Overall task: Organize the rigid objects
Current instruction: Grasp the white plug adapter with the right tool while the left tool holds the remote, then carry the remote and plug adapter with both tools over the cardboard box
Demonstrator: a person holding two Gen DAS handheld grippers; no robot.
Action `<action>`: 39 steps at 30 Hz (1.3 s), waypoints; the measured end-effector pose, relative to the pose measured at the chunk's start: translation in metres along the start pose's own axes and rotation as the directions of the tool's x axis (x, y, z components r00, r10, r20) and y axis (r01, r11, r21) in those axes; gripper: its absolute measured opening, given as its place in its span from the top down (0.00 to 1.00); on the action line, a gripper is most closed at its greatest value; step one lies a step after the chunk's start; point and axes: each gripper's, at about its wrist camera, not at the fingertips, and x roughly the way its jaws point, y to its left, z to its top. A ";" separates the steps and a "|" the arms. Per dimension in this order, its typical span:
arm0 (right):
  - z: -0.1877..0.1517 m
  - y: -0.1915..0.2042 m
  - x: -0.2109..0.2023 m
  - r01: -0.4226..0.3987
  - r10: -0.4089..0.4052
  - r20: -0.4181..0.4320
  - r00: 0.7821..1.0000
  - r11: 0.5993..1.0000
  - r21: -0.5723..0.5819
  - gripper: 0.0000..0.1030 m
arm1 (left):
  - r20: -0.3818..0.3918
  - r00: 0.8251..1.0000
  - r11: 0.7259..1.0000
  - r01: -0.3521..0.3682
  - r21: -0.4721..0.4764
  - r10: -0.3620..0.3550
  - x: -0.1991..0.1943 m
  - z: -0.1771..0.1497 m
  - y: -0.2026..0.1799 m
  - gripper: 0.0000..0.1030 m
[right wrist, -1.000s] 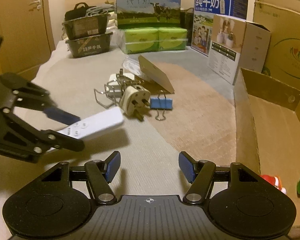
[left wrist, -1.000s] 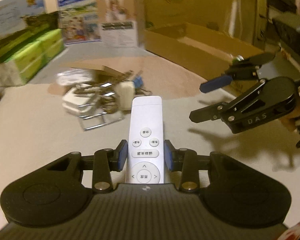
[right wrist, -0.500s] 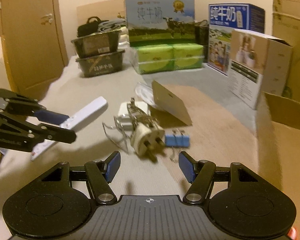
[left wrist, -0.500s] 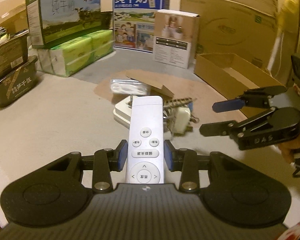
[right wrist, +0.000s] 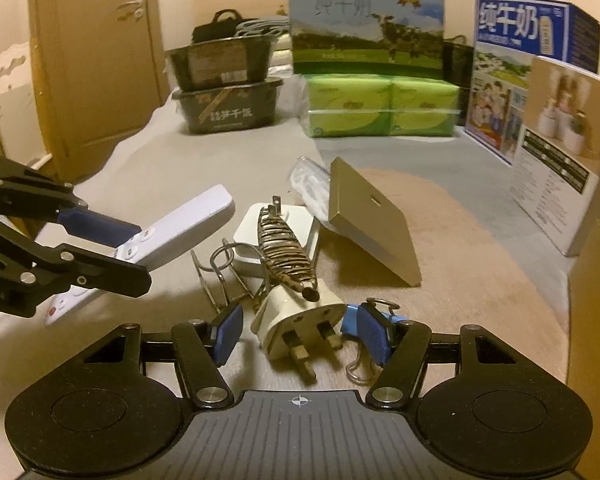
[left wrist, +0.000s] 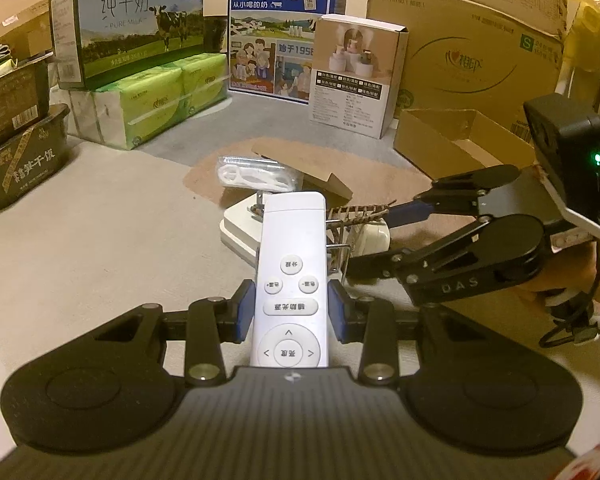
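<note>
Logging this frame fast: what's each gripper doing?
Left gripper: shut on the remote.
Right gripper: open, around the plug, not gripping.

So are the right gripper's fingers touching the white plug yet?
Apart. In the right wrist view the right gripper is open, the white plug lies between its fingers, and carpet shows on both sides of the plug.

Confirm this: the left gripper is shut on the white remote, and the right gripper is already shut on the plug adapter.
Half right. The left gripper is shut on the white remote, but the right wrist view shows the right gripper open, its fingers either side of the plug adapter without touching it.
</note>
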 end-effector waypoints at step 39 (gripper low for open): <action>-0.054 0.065 -0.048 0.277 -0.289 -0.035 0.957 0.942 -0.190 0.44 | -0.029 0.999 0.998 0.041 -0.047 -0.042 -0.019 -0.028 -0.046 0.66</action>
